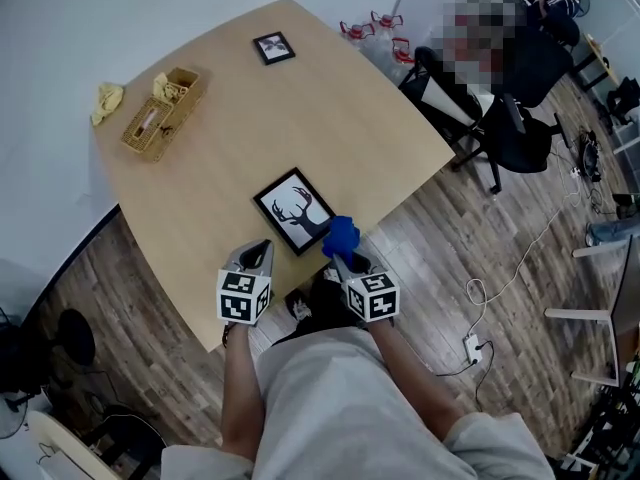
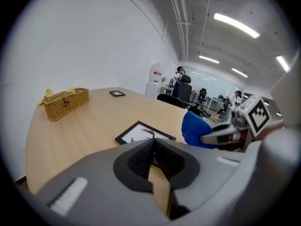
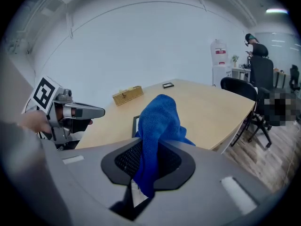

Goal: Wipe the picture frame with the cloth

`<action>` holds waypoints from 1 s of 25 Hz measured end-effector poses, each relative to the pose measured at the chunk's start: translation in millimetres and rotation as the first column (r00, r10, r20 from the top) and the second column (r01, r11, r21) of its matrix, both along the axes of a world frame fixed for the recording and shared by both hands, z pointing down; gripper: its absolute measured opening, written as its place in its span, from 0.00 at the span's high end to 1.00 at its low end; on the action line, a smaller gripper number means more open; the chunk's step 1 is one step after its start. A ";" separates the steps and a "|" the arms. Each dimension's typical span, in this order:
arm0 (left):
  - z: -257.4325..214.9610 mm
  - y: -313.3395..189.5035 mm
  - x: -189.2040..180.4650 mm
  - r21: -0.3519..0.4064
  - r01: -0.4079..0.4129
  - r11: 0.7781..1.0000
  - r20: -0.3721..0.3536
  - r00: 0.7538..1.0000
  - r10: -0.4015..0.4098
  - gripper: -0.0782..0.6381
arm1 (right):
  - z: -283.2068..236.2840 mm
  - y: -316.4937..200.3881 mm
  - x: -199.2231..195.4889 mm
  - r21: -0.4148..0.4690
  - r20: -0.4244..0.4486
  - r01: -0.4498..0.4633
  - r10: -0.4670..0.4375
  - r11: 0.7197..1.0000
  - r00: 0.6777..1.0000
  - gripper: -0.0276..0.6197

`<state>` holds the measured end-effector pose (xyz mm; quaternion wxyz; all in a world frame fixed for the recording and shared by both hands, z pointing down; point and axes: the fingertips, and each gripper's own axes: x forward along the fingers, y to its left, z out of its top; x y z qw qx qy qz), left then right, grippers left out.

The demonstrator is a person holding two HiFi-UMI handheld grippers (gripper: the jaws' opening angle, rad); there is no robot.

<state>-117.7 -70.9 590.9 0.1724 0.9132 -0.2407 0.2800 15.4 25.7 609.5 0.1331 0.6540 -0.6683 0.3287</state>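
A black picture frame [image 1: 294,211] with a deer print lies flat near the table's front edge; it also shows in the left gripper view as the frame [image 2: 141,133]. My right gripper [image 1: 343,255] is shut on a blue cloth [image 1: 341,235], which hangs at the frame's near right corner. The cloth [image 3: 157,126] stands bunched up between the jaws and hides most of the frame in the right gripper view. My left gripper [image 1: 257,256] is just short of the frame's near left side, jaws together with nothing between them.
A smaller black frame [image 1: 273,47] lies at the far side of the wooden table [image 1: 330,128]. A wicker basket [image 1: 160,113] stands at the far left, a yellow cloth [image 1: 107,100] beside it. Office chairs [image 1: 500,118] and floor cables [image 1: 500,278] are to the right.
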 end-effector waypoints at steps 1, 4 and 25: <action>-3.4 1.0 0.4 0.010 -0.002 1.000 -0.005 1.000 0.002 0.82 | -1.9 0.0 -0.3 0.005 0.003 -0.003 0.003 1.000 1.000 0.87; -7.7 8.2 0.7 0.032 -0.026 0.999 -0.007 1.000 0.026 0.82 | -8.7 -0.1 1.8 0.028 0.011 -0.024 0.024 0.999 1.000 0.87; -7.8 20.8 -8.6 0.010 0.013 1.000 -0.013 1.000 -0.013 0.82 | -15.4 9.2 16.1 0.007 -0.093 0.024 -0.023 1.000 0.995 0.87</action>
